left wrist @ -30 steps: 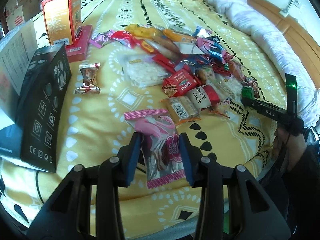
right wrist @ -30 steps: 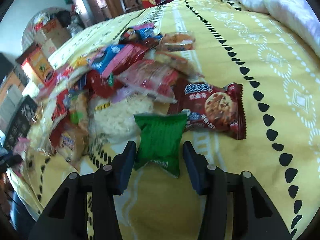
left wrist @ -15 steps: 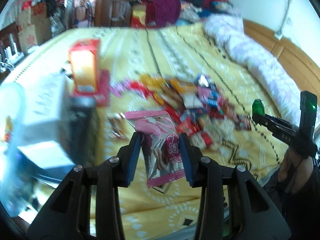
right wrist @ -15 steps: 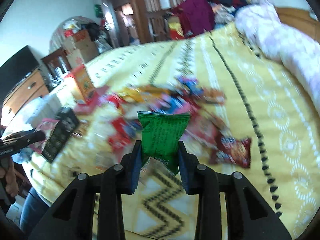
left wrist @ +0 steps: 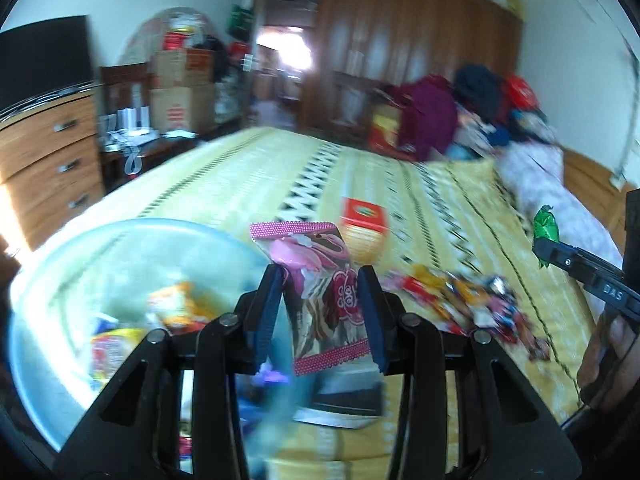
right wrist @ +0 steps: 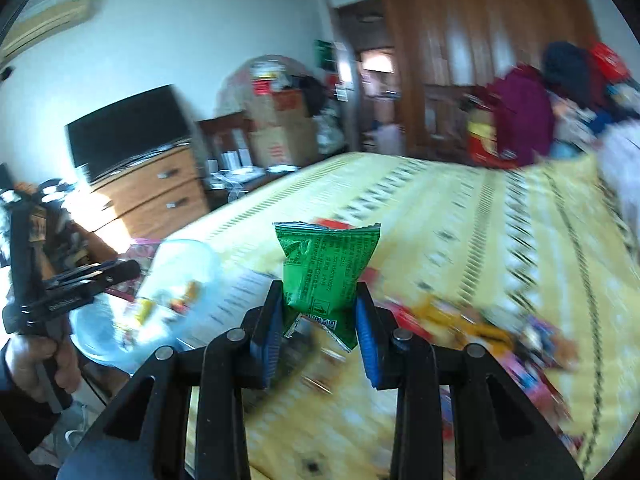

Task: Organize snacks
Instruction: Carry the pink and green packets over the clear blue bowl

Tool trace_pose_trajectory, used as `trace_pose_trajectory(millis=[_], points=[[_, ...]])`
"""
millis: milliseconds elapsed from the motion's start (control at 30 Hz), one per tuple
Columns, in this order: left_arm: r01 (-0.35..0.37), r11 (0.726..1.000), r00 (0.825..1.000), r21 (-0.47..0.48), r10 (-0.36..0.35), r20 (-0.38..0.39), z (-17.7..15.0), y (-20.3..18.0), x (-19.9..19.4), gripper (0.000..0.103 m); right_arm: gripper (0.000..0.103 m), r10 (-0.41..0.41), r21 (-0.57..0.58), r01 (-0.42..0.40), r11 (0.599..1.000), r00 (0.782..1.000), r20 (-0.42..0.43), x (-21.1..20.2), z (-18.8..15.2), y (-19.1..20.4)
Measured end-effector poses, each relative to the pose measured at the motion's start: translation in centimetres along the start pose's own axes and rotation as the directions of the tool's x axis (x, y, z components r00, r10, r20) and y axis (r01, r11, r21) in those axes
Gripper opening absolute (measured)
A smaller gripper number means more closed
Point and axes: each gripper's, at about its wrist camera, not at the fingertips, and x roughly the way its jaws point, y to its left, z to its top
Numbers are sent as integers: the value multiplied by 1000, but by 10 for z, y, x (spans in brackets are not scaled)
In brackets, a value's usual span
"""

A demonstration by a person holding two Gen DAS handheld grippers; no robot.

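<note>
Your left gripper (left wrist: 322,304) is clamped on a pink snack packet (left wrist: 320,292) with a dotted pink seal at each end; the blue pads (left wrist: 267,312) press its two sides and the packet stands upright between them, lifted off the bed. It hangs at the right edge of a pale blue bowl (left wrist: 52,380), which already has a few yellow and orange wrapped snacks (left wrist: 176,308) lying in it.

Your right gripper (right wrist: 318,320) has a green snack packet (right wrist: 324,276) pinched between its own blue pads (right wrist: 268,328), nearly closed, the packet crumpled at the waist and its top seal fanned out above the jaws. It is in the air over the yellow patterned bedspread (right wrist: 440,216). In this view the bowl (right wrist: 172,280) sits lower left, well apart from the green packet, with your left hand (right wrist: 36,364) beside it.

The remaining pile of snacks (left wrist: 460,300) lies on the bedspread to the right of the pink packet, blurred. An orange box (left wrist: 364,232) stands on the bed just behind the packet
</note>
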Motion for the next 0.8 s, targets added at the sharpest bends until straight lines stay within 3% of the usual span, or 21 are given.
trace_pose_trajectory(millis=[167,333,567,800], points=[[-71,995,997,-66,73,28,2,45,-11,40,37,152,-72,-154,985,988,-24,46,31,74],[-121,987,992,-103,123,21,-1,70,-11,40,37,270,-137,-280,950,959,-89,96,47,152],[-145,981,989,-131,147,12,-6,94,-15,40,37,326,-183,-354,917,930,-168,139,47,218],[-144,980,989,-141,145,-5,-10,108,-15,40,37,333,-172,-370,913,919,-210,158,35,227]])
